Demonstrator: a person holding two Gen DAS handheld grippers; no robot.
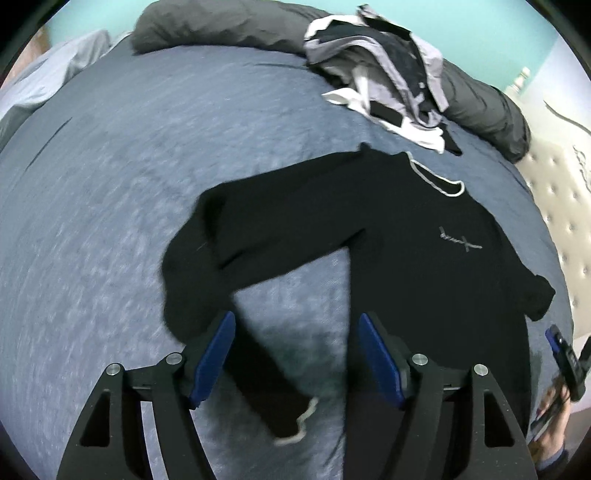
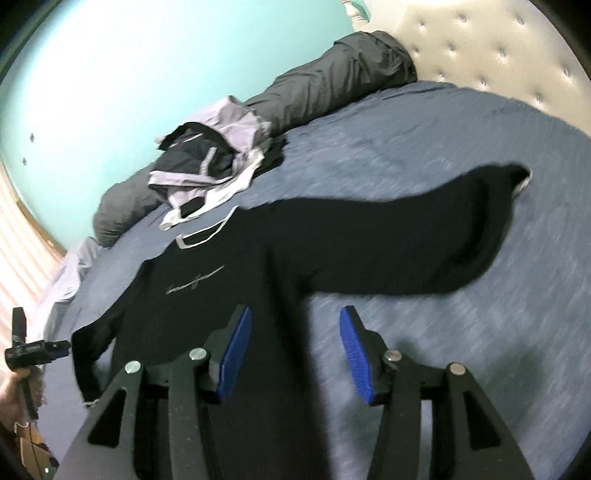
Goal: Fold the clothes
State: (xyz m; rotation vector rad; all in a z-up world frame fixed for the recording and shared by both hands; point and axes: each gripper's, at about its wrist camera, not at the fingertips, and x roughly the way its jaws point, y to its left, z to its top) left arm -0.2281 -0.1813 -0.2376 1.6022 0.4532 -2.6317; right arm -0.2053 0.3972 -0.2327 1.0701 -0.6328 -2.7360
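Observation:
A black long-sleeved sweater [image 1: 406, 258] lies front up on the blue bedspread [image 1: 110, 184], with a pale-trimmed neckline and a small grey script logo on the chest. One sleeve [image 1: 258, 362] bends down to a pale-edged cuff. My left gripper [image 1: 295, 318] hovers open above that sleeve with nothing pinched. In the right wrist view the sweater [image 2: 258, 277] has its other sleeve [image 2: 424, 236] stretched out sideways. My right gripper [image 2: 295, 312] is open over the sweater's side edge and grips nothing. Each gripper shows at the edge of the other's view, the right gripper [image 1: 565, 358] and the left gripper [image 2: 33, 349].
A heap of grey, white and dark clothes [image 1: 376, 70] [image 2: 207, 166] lies beyond the sweater's collar. A dark grey rolled duvet [image 1: 221, 26] [image 2: 332, 81] runs along the far side. A pale tufted headboard [image 1: 561, 206] [image 2: 498, 44] bounds the bed, and a turquoise wall [image 2: 110, 74] stands behind.

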